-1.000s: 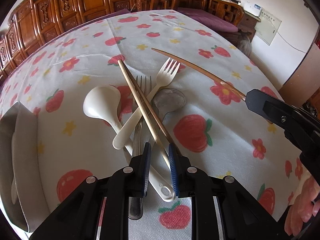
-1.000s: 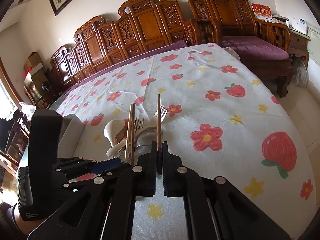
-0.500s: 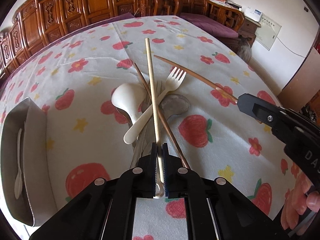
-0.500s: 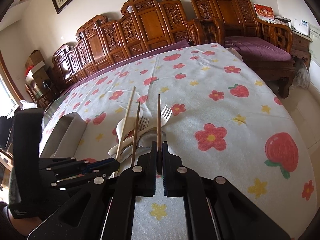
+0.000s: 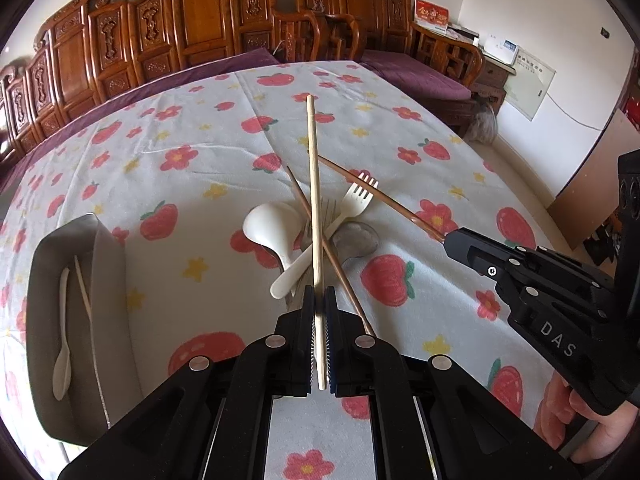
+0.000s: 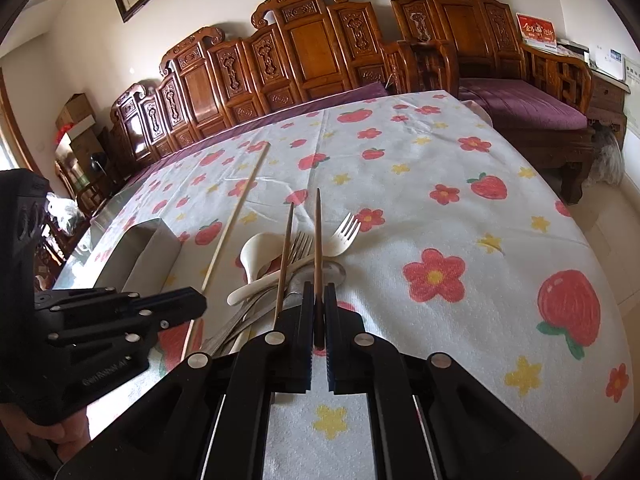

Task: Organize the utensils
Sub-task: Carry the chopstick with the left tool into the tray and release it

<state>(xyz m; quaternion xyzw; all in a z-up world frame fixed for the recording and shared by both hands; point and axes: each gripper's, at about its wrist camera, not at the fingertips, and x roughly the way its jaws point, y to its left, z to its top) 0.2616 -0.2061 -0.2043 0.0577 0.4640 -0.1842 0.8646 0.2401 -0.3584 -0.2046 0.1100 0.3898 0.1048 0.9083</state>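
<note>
Near the middle of the tabletop (image 5: 400,136), on the strawberry-print cloth, lies the pile still to sort: white spoon (image 5: 272,228), white plastic fork (image 5: 356,204), metal fork (image 6: 300,246), metal spoon (image 5: 356,238), one dark chopstick (image 5: 320,236) across them. Left tool (image 5: 319,320) clenched on a pale chopstick (image 5: 313,184), gripped near its butt end, shaft raised and pointing away over the pile. Right tool (image 6: 318,320) clenched on a second dark chopstick (image 6: 317,240), likewise lifted, tip over the forks. Grey tray (image 5: 44,360) sits toward the left edge of the tabletop, well apart from the pile; holds a small white spoon (image 5: 63,356) and a thin pale stick (image 5: 84,292). Step in hand, as judged: both chopsticks picked, carry to tray pending. Next move calls for swinging the left tool's stick leftward, levelling it lengthwise with the tray before releasing; long shaft could snag the pile or tray wall if kept tilted.
</note>
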